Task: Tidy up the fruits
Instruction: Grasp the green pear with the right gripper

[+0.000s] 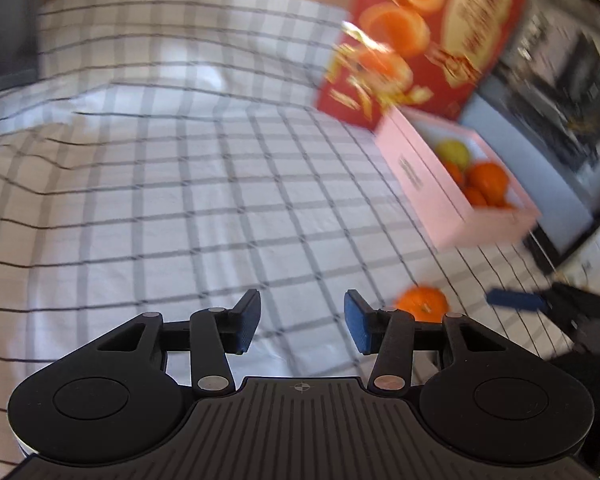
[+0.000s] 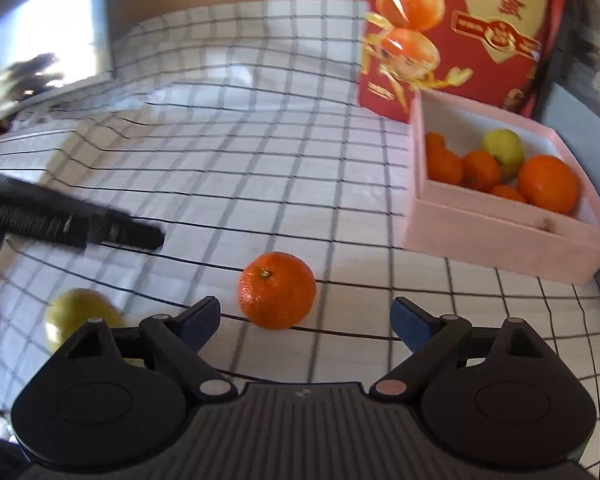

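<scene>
A loose orange (image 2: 277, 290) lies on the checked cloth, just ahead of my right gripper (image 2: 305, 324), which is open and empty with the orange between and slightly beyond its fingertips. The same orange (image 1: 422, 304) shows in the left wrist view, right of my left gripper (image 1: 302, 322), which is open and empty above the cloth. A yellow-green fruit (image 2: 78, 314) lies at the left, partly hidden by the right gripper's body. A pink box (image 2: 512, 236) at the right holds several oranges and one yellow-green fruit (image 2: 503, 148); it also shows in the left wrist view (image 1: 428, 184).
A tall red carton printed with oranges (image 2: 460, 28) stands behind the pink box. The left gripper shows as a dark bar (image 2: 72, 222) at the left of the right wrist view. A dark-framed panel (image 1: 560, 120) stands right of the box. The checked cloth (image 1: 160, 200) is wrinkled.
</scene>
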The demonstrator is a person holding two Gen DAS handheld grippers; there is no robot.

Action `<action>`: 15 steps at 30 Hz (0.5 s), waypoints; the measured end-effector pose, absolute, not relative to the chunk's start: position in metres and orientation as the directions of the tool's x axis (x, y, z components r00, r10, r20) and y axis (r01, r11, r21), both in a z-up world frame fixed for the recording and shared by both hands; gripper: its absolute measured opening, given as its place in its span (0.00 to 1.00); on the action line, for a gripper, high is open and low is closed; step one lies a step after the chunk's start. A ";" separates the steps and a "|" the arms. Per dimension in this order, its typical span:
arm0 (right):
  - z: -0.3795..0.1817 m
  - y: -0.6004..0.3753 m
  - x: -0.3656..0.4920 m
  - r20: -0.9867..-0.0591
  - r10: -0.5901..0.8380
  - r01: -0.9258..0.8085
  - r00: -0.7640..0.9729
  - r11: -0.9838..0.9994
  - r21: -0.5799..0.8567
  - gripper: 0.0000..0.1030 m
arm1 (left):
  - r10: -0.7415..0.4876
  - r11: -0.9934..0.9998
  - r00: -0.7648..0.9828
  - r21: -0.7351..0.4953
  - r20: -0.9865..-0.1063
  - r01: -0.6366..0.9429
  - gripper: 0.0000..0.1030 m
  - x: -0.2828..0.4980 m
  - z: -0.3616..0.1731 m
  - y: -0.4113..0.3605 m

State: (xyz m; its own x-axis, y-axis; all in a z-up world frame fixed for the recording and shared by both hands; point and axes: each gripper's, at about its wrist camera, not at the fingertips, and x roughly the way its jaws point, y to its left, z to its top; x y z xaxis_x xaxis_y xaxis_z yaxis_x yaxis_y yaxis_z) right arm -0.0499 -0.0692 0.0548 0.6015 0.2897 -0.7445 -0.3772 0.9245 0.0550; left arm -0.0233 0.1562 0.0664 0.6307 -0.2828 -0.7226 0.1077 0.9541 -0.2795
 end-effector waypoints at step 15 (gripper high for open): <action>0.055 0.020 -0.069 -0.785 0.565 -0.737 0.255 0.638 0.220 0.80 | -0.251 0.948 0.632 -0.319 -0.733 0.006 0.49 -0.032 0.056 0.196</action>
